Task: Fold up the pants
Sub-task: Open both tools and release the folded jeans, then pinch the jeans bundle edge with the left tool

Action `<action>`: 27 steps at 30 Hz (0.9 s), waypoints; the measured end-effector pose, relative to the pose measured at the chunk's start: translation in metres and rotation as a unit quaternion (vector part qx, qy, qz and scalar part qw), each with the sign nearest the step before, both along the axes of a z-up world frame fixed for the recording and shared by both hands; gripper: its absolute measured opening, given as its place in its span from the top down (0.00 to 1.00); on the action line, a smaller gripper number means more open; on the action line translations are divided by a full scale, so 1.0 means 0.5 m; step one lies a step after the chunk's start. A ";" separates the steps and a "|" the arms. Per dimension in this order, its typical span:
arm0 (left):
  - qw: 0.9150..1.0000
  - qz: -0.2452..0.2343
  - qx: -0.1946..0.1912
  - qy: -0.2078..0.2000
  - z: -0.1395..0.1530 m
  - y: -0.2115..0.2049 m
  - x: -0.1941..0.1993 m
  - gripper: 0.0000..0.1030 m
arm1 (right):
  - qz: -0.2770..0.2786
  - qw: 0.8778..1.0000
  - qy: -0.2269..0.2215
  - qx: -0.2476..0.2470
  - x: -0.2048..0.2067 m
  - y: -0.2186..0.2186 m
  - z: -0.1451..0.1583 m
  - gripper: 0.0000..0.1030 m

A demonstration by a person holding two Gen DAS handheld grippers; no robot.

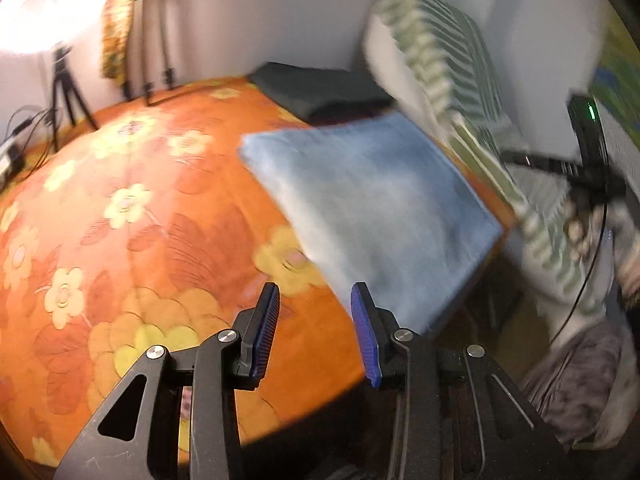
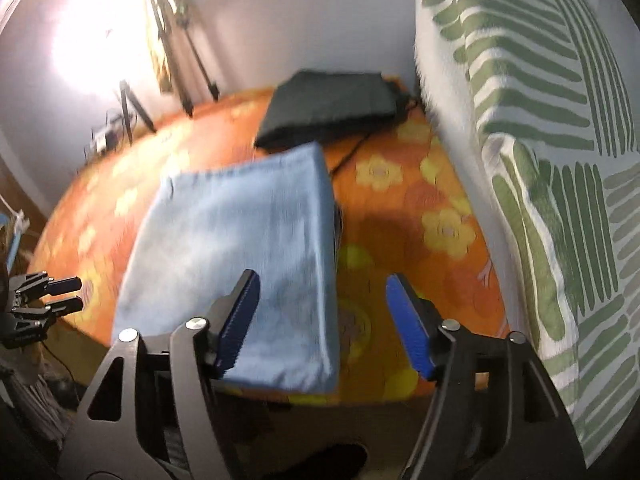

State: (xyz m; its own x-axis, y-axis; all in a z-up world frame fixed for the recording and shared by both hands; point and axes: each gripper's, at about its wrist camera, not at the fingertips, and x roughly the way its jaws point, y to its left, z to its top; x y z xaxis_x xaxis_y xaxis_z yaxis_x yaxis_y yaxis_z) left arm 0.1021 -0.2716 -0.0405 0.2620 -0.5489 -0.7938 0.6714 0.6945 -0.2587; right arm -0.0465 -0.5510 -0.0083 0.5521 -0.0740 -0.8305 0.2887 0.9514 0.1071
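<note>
Right claw (image 2: pixel 322 300) and left claw (image 1: pixel 316 312) apart, empty; folded pants (image 2: pixel 240 248) just beyond.

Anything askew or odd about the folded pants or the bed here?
Nothing stands out. The blue pants lie folded in a flat rectangle on the orange flowered bedspread, near its front edge. Both the left gripper and right gripper are open and empty.

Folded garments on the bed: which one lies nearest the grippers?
The light blue folded pants, lying right before the open right gripper. The dark folded garment sits farther back, by the wall.
</note>
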 end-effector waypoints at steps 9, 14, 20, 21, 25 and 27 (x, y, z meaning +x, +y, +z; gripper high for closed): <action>0.994 0.044 -0.059 0.081 -0.025 -0.032 0.087 0.43 | 0.003 0.997 0.017 0.075 0.076 -0.056 -0.073 0.03; 0.987 0.061 -0.067 0.131 -0.071 -0.056 0.125 0.43 | -0.013 0.991 0.054 0.122 0.108 -0.099 -0.136 0.03; 0.982 0.073 -0.068 0.158 -0.109 -0.075 0.156 0.42 | 0.005 0.983 0.080 0.167 0.145 -0.112 -0.187 0.03; 0.982 0.074 -0.068 0.159 -0.112 -0.079 0.160 0.42 | 0.008 0.982 0.085 0.166 0.152 -0.111 -0.195 0.03; 0.983 0.070 -0.061 0.156 -0.118 -0.090 0.168 0.42 | 0.019 0.982 0.095 0.165 0.167 -0.104 -0.211 0.03; 0.984 0.065 -0.056 0.156 -0.123 -0.099 0.170 0.42 | 0.026 0.982 0.099 0.160 0.172 -0.098 -0.217 0.03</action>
